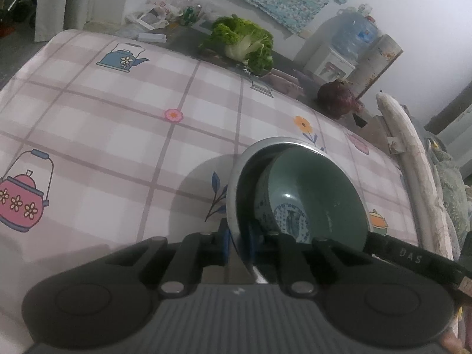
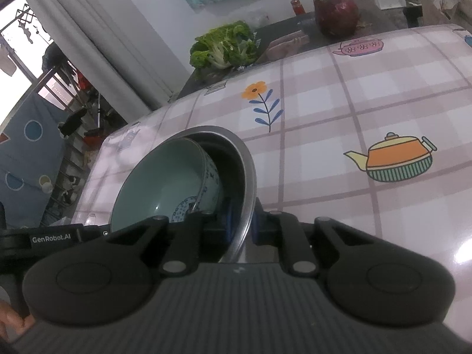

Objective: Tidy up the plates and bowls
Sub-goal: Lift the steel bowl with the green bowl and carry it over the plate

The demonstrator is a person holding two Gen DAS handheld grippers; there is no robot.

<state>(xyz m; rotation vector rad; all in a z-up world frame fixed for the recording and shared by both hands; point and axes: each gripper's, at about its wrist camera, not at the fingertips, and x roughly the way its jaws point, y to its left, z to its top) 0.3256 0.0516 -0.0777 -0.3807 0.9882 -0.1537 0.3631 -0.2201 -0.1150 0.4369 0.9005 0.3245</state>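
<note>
Left wrist view puts a round grey metal bowl (image 1: 236,183) at 6 o'clock, close to the camera, with a celadon-green ceramic bowl with blue-and-white patterned outside (image 1: 312,194) tilted inside it, leaning toward the metal bowl's left wall. The left gripper (image 1: 238,237) is clenched on the metal bowl's near rim, blue pads on either side of the wall. In the right wrist view the right gripper (image 2: 242,227) grips the same rim the same way, and the green bowl (image 2: 165,183) lies on its left.

Both bowls are over a pink-checked tablecloth printed with teapots and flowers (image 1: 118,124); whether the metal bowl touches it I cannot tell. At 12 o'clock, past the cloth's far edge, a leafy green cabbage (image 1: 244,41) lies on a dark tabletop (image 1: 183,41), with a dark red round cabbage (image 1: 339,97) at 1 o'clock. A water dispenser with a blue bottle (image 1: 351,44) stands against the white wall (image 1: 427,14), and a grey curtain (image 2: 97,29) hangs at 11 o'clock in the right view.
</note>
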